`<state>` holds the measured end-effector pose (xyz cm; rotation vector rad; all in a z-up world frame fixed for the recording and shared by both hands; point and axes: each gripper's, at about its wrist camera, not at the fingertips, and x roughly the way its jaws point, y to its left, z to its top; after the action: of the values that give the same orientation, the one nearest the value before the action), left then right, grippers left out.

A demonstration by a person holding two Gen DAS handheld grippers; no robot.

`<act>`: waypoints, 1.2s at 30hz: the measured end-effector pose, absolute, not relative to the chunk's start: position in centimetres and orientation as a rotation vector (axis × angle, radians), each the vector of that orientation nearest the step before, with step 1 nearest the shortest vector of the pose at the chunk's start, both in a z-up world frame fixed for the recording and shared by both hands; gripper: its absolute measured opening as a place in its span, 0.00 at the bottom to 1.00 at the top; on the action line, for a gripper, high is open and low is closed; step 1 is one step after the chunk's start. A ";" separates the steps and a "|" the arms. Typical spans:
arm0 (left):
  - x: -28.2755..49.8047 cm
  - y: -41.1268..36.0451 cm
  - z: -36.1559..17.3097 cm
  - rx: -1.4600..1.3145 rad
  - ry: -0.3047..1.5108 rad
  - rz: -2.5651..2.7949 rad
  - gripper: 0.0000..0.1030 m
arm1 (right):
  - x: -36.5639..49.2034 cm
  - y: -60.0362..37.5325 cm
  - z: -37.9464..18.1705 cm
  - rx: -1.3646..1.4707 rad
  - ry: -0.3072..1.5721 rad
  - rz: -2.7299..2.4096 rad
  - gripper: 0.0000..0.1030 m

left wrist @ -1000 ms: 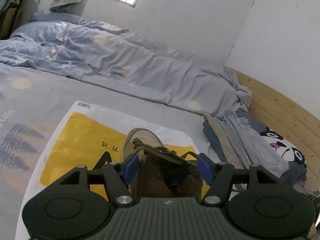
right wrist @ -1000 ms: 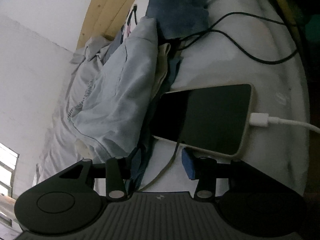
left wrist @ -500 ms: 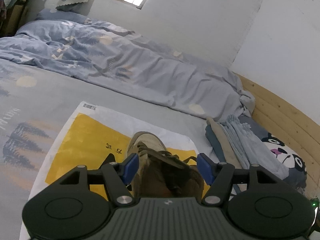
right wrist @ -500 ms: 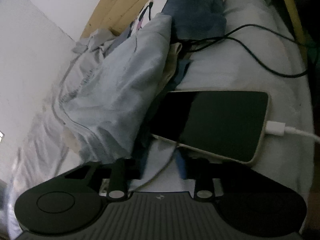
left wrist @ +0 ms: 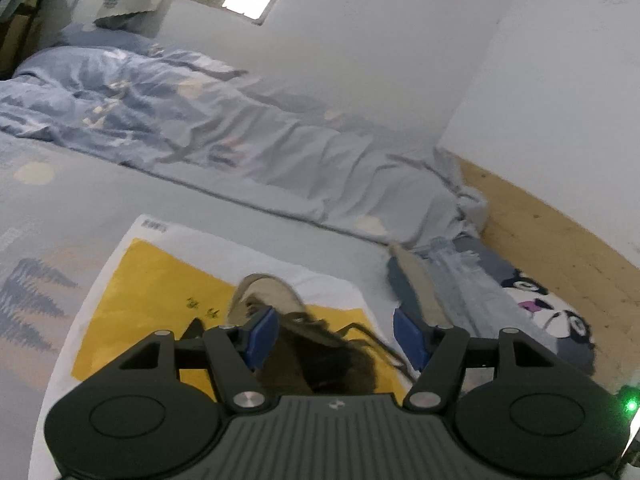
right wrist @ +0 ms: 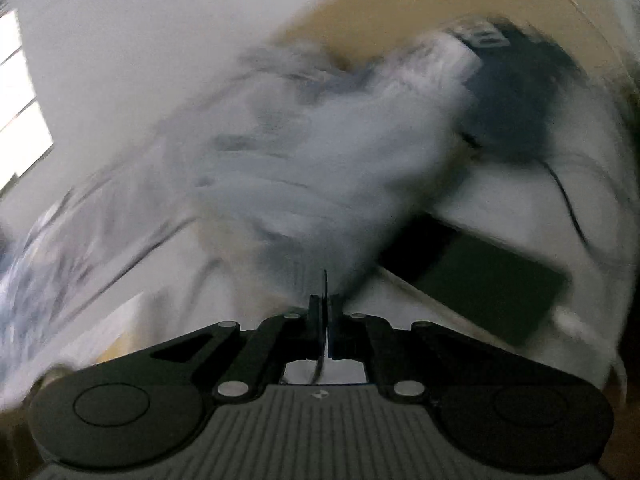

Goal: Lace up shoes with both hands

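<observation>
Since a second ago: right hand-held gripper (right wrist: 324, 328) has swung and rolled, so its view is now smeared; its jaws have gone from apart to fully together. Left view barely changed.

Bed (left wrist: 72, 208) fills the left view, with crumpled duvet (left wrist: 240, 140) across 11 to 1 o'clock. Yellow-and-white bag (left wrist: 160, 276) lies on it at 7 o'clock, with folded clothes (left wrist: 432, 280) at 3. Brown shoe (left wrist: 264, 292) sits on the bag, toe toward 12, and its rear part sits between the blue pads of the left hand-held gripper (left wrist: 334, 336). Those jaws stand apart either side of the shoe; can't tell whether the pads touch it. A dark lace (left wrist: 380, 340) trails off toward 4 o'clock.

Right view: phone (right wrist: 492, 280) at 3 o'clock, blurred. The pinched jaws clamp a thin dark strand (right wrist: 324, 280), likely the lace end, though blur prevents confirmation.

Step, as I read it: lace end picked up, lacing barely started. Next: bring the strand to the shoe, align with an eyelet, left steadies.
</observation>
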<state>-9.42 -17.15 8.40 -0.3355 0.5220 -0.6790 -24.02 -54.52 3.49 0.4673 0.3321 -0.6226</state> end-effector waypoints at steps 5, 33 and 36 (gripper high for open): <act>-9.7 -16.7 9.3 -0.379 0.472 -0.820 0.61 | -22.5 -46.9 6.8 0.021 0.237 -0.424 0.02; -10.7 -15.0 8.7 -0.363 0.355 -1.019 0.20 | -23.3 -32.2 7.9 -0.307 0.090 0.189 0.02; -10.3 -14.8 8.5 -0.359 0.352 -1.022 0.10 | -23.2 -31.9 7.3 -0.307 0.097 0.192 0.02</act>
<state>-10.29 -14.83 8.46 -0.3595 0.3520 -1.0215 -23.25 -31.87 7.32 -0.3073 0.0965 0.1925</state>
